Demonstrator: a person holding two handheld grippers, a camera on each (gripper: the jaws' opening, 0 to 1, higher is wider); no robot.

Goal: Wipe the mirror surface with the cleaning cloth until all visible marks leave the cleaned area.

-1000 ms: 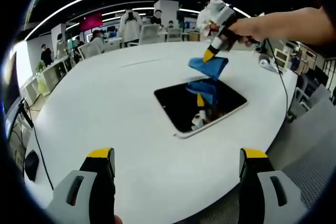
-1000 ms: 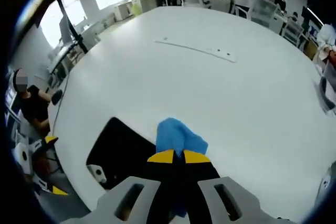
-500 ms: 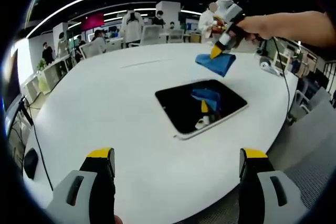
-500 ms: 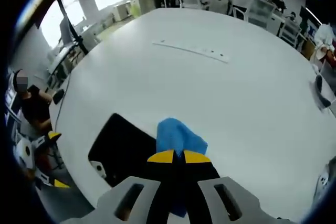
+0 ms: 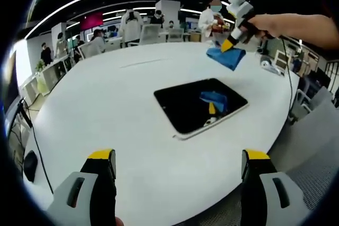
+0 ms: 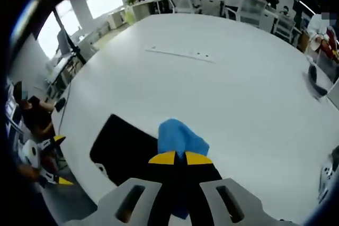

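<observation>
Cloth held clear above mirror; no wiping contact at present.

Nearest, left gripper (image 5: 175, 157) parked with jaws spread wide and holding nothing, short of the mirror's near edge, likely kept back to leave the glass unobstructed. Beyond it, mirror (image 5: 200, 105) lying flat on the white bench (image 5: 106, 104), dark face up, carrying a reflection of the cloth. Past the mirror's far corner, right gripper (image 5: 231, 44) raised off the glass, jaws pinching the blue cleaning cloth (image 5: 226, 57), which hangs free of the surface. Marks on the mirror too faint to confirm.
</observation>
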